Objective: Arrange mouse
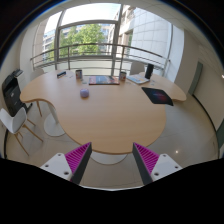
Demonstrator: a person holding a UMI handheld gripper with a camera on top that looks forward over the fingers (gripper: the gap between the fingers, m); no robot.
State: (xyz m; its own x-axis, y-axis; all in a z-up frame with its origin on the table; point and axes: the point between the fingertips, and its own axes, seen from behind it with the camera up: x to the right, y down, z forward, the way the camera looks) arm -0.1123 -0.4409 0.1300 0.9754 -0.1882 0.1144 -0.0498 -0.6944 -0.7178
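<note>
The small pale rounded mouse (pixel 84 93) lies near the far edge of the curved light wooden desk (pixel 100 120), left of the dark mousepad (pixel 157 95), well beyond and slightly left of the empty, open gripper (pixel 112 158); its long axis is unclear

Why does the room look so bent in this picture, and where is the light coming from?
In the gripper view, a wide-angle lens bows the rounded pale wooden table and the railing; daylight pours through the big window, washing out its upper part; the gripper stands open, its pink-padded fingers nearest the lens, well short of the small grey mouse and the dark mouse mat.
</note>
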